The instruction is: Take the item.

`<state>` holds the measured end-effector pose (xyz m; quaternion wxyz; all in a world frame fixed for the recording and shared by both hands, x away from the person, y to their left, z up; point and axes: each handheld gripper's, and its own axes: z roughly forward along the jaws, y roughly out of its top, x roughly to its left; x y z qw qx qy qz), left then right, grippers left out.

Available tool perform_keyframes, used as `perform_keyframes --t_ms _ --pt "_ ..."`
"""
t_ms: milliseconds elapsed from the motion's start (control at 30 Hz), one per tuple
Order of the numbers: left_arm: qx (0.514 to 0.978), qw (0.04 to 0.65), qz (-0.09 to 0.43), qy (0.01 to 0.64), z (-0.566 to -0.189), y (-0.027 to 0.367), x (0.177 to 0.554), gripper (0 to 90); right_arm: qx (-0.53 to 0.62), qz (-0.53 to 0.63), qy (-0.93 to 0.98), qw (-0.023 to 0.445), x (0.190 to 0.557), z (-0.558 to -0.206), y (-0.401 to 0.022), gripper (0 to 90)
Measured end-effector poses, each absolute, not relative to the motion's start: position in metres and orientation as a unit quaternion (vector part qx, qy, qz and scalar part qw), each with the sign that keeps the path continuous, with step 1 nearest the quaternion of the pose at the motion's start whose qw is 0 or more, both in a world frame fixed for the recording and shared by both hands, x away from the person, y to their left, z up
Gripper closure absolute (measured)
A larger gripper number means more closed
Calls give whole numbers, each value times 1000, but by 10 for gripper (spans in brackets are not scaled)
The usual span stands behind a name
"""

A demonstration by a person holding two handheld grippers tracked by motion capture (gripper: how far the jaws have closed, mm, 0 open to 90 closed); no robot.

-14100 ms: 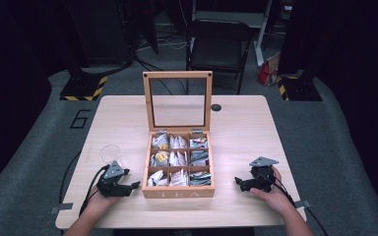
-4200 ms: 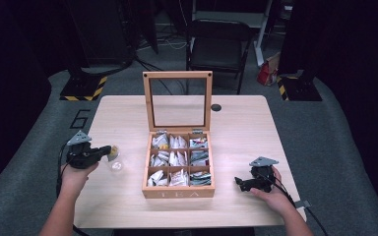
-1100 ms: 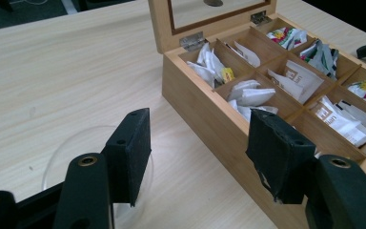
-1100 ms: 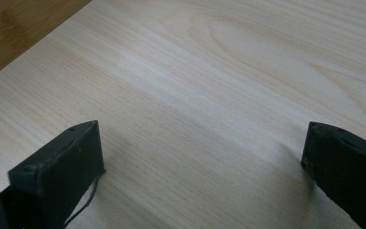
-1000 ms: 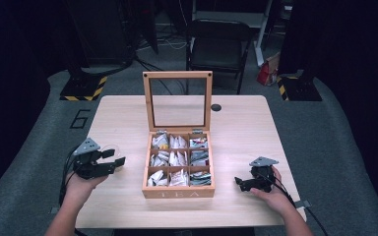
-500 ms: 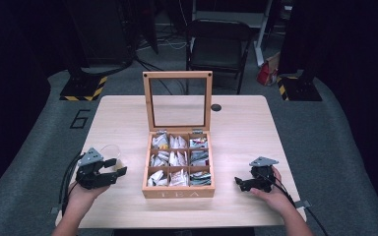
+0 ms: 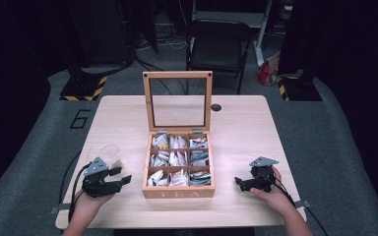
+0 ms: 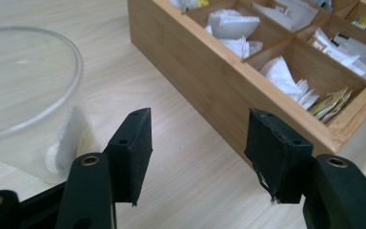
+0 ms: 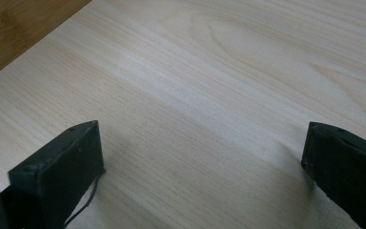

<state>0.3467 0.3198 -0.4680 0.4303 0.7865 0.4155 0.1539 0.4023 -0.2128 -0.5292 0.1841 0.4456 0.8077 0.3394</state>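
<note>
Left gripper [image 7: 120,180] swings back beside the tea box [image 7: 179,189], jaws apart and empty, plastic cup [image 8: 26,95] now released; right gripper [image 7: 240,183] rests spread wide.

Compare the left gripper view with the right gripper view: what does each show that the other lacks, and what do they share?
The left gripper view alone has a clear plastic cup beside its left finger, and the compartments of the wooden tea box holding tea bags. The right gripper view alone has a broad bare stretch of table, with just a strip of the box's side at its top left corner. Both share the light wood tabletop and a pair of black fingers spread apart, holding nothing.
</note>
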Motion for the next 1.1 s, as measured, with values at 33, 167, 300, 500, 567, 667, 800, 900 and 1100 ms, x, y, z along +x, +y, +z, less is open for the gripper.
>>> perform_keyframes --t_ms 33,167,300,500,567,667,800,900,1100 --pt "787 429 151 416 -470 319 347 417 446 339 808 184 402 -529 -213 0" --pt "789 424 146 419 -477 315 347 416 445 340 808 184 402 -529 -213 0" --pt "793 418 143 420 -484 314 348 408 445 339 808 184 402 -529 -213 0" --pt "797 412 140 419 -489 313 349 398 445 340 808 184 402 -529 -213 0" --pt "797 412 147 417 -490 313 349 396 445 340 808 184 402 -529 -213 0" --pt "799 409 143 418 -491 314 350 395 445 339 808 184 402 -529 -213 0" --pt "803 402 140 418 -495 314 352 398 445 339 808 184 402 -529 -213 0" --pt "808 397 137 414 -497 313 352 401 446 340 808 184 402 -529 -213 0" --pt "813 394 140 405 -496 313 351 403 446 340 808 184 402 -529 -213 0"
